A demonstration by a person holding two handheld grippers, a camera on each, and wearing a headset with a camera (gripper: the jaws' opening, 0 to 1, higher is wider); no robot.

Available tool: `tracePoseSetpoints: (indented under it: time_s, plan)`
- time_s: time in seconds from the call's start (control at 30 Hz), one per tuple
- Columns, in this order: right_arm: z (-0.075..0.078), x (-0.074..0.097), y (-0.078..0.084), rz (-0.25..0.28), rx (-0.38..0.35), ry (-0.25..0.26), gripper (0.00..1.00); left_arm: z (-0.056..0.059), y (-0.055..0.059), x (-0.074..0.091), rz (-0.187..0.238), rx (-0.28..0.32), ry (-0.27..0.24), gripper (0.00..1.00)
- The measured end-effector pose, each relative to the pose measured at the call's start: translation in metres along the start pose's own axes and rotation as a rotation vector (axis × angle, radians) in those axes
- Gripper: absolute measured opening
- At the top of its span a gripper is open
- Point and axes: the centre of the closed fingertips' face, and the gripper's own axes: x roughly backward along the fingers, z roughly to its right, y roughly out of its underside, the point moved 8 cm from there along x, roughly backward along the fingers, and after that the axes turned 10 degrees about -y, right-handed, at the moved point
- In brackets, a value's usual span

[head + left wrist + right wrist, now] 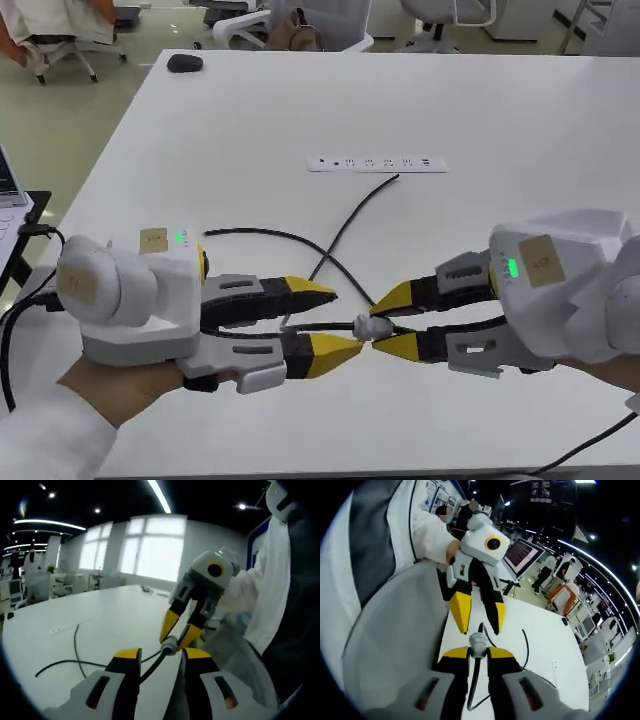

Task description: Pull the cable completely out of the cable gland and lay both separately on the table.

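Observation:
A small white cable gland [371, 327] hangs above the white table [500, 130] with a black cable [343, 232] running through it. My right gripper [377, 327] comes in from the right and is shut on the gland [478, 642]. From the left, my left gripper [348, 320] faces it with its jaws apart, and the cable [154, 664] passes between them without being pinched. In the left gripper view the right gripper [172, 644] pinches the gland [169, 645] just beyond my own yellow tips. The rest of the cable loops across the table behind the grippers.
A white power strip [375, 163] lies mid-table beyond the cable's far end. A dark mouse [184, 63] sits at the far left corner. Office chairs [60, 40] stand past the table. A laptop edge [6, 185] shows at the left.

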Motion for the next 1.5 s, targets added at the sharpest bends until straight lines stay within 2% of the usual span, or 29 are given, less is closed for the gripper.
tracePoseSetpoints:
  time_s: [0.1,0.23,0.33,0.43,0.5,0.6,0.67,0.7,0.83,0.87,0.93,0.97,1.03,1.17,1.23,1.33,1.5]
  plan:
    - [-0.001,0.003,-0.008,0.015,0.023,0.0,0.11,0.004,-0.002,-0.002,-0.007,0.001,0.042,0.22]
    - [-0.002,0.003,-0.011,0.015,0.056,-0.007,0.11,0.008,-0.004,-0.003,0.019,-0.012,0.074,0.18]
    - [-0.002,0.004,-0.011,0.018,0.064,-0.013,0.11,0.01,-0.003,-0.002,0.027,-0.018,0.077,0.17]
    - [-0.002,0.004,-0.014,0.031,0.073,0.004,0.12,0.01,-0.005,0.0,0.034,-0.026,0.073,0.17]
    - [-0.003,0.004,-0.014,0.06,0.037,-0.016,0.12,0.01,-0.006,0.001,0.024,-0.033,0.083,0.16]
    - [-0.001,0.006,-0.013,0.096,0.012,-0.036,0.12,0.011,-0.007,0.004,0.034,-0.042,0.087,0.15]
    - [-0.002,0.008,-0.017,0.162,-0.028,-0.053,0.13,0.012,-0.009,0.007,0.057,-0.027,0.111,0.15]
    - [-0.001,0.011,-0.019,0.228,-0.086,-0.058,0.13,0.011,-0.01,0.008,0.078,-0.016,0.11,0.15]
    - [0.002,0.021,-0.018,0.386,-0.292,-0.09,0.15,0.01,-0.015,0.015,0.135,0.026,0.115,0.15]
    - [0.005,0.025,-0.017,0.45,-0.356,-0.098,0.16,0.01,-0.016,0.016,0.147,0.03,0.117,0.15]
    - [0.008,0.029,-0.017,0.521,-0.402,-0.105,0.16,0.011,-0.019,0.018,0.173,0.042,0.124,0.15]
    - [0.009,0.031,-0.016,0.563,-0.451,-0.129,0.16,0.011,-0.023,0.019,0.214,0.044,0.117,0.15]
    - [0.008,0.033,-0.016,0.617,-0.531,-0.185,0.17,0.012,-0.026,0.021,0.246,0.05,0.124,0.15]
    - [0.011,0.031,-0.015,0.667,-0.601,-0.21,0.16,0.015,-0.032,0.021,0.274,0.028,0.132,0.15]
    - [0.011,0.029,-0.013,0.658,-0.605,-0.221,0.14,0.016,-0.034,0.02,0.279,0.015,0.134,0.15]
    - [0.009,0.028,-0.016,0.673,-0.619,-0.242,0.12,0.017,-0.036,0.018,0.283,-0.001,0.137,0.15]
    - [0.009,0.024,-0.017,0.665,-0.641,-0.261,0.11,0.017,-0.037,0.017,0.291,0.0,0.133,0.15]
